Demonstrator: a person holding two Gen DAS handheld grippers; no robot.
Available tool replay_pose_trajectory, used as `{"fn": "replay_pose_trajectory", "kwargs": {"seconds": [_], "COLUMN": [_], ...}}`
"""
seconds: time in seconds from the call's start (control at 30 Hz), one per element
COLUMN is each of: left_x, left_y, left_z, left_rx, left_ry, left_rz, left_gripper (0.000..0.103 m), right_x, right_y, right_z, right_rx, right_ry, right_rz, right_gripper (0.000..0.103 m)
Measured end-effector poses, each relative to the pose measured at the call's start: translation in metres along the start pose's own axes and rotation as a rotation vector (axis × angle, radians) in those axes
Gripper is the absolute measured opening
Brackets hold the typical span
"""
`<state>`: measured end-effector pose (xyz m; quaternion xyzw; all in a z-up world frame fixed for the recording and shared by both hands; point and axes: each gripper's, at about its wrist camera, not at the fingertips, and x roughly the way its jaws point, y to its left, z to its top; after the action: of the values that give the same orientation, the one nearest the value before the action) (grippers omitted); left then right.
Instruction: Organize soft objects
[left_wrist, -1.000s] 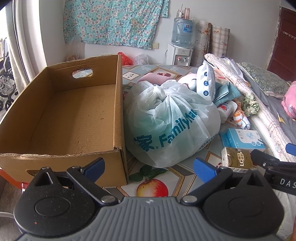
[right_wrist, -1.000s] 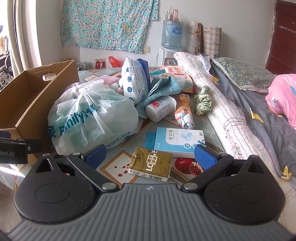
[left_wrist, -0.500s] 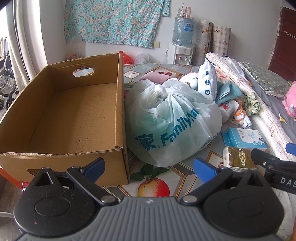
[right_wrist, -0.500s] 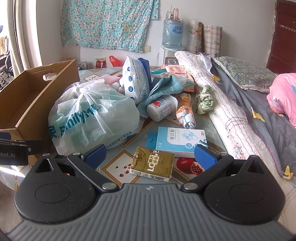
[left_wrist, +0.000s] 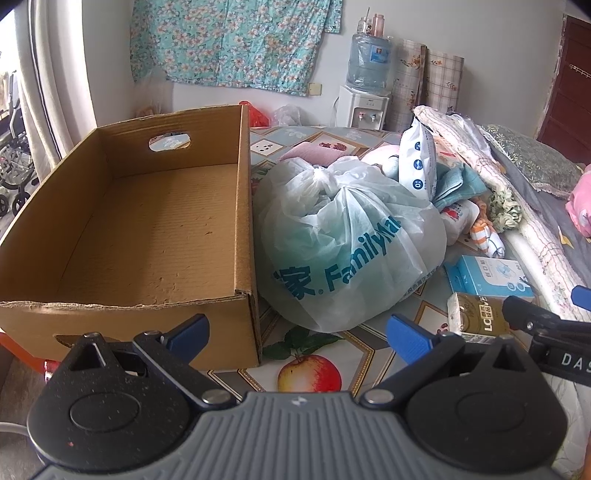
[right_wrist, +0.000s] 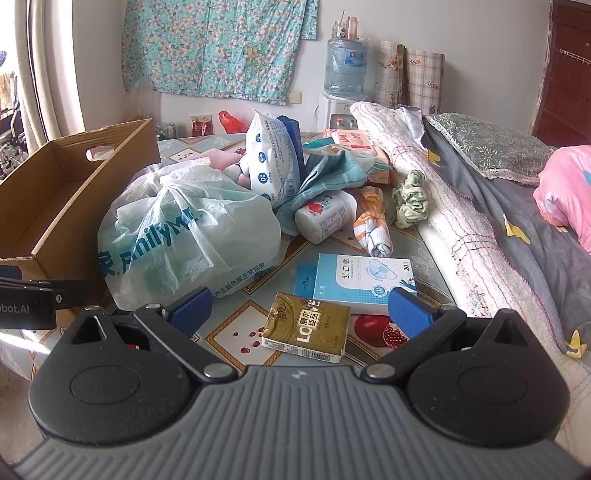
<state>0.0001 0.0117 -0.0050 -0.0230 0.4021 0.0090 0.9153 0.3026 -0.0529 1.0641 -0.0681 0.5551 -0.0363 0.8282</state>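
Patterned bench carries a box; tied bag touches its right wall. Left tongs and right tongs hover spread, empty.

Each hand-held gripper has black arms, blue fingertips, grey ribbed body.

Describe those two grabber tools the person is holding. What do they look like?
Both match: the left gripper and the right gripper have a ribbed grey body, two rounded black speckled housings, black arms and blue fingertips. White lettering marks their sides. No hands or sleeves show.
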Motion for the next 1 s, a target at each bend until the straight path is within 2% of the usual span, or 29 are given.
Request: {"fn": "replay_pose_trajectory", "kwargs": {"seconds": [0.17,0.27,0.37,0.47,0.53,0.6,0.77,0.83,1.0], "left_x": [-0.009,-0.022,-0.024,-0.019,-0.010,0.002,0.031,0.038,0.052], "left_y": [-0.003,-0.014,-0.035,-0.061,-0.078,-0.091,-0.111,-0.118,-0.137], "left_z": [-0.001,-0.003,-0.004,-0.006,-0.008,-0.011,-0.011,-0.009,0.002], "left_rx": [0.036,0.108,0.205,0.297,0.356,0.384,0.375,0.385,0.430], "left_ry": [-0.056,-0.128,-0.151,-0.129,-0.106,-0.089,-0.032,-0.027,-0.053], "left_rz": [-0.003,-0.036,-0.127,-0.253,-0.344,-0.395,-0.491,-0.488,-0.426], "left_gripper": [0.103,0.103,0.103,0.103,0.103,0.103,0.099,0.099,0.092], "right_x": [-0.004,-0.020,-0.034,-0.037,-0.035,-0.029,-0.003,0.008,0.026], "right_y": [-0.009,-0.035,-0.069,-0.108,-0.125,-0.140,-0.162,-0.168,-0.182], "right_z": [0.002,0.001,-0.007,-0.019,-0.027,-0.036,-0.049,-0.045,-0.012], "right_rx": [0.021,0.063,0.105,0.140,0.172,0.222,0.325,0.349,0.357], "right_ry": [-0.023,-0.085,-0.172,-0.225,-0.199,-0.177,-0.108,-0.078,-0.038], "right_rz": [-0.009,-0.023,-0.025,-0.013,-0.021,-0.014,0.066,0.090,0.170], "right_gripper": [0.102,0.102,0.102,0.102,0.102,0.102,0.102,0.102,0.101]}}
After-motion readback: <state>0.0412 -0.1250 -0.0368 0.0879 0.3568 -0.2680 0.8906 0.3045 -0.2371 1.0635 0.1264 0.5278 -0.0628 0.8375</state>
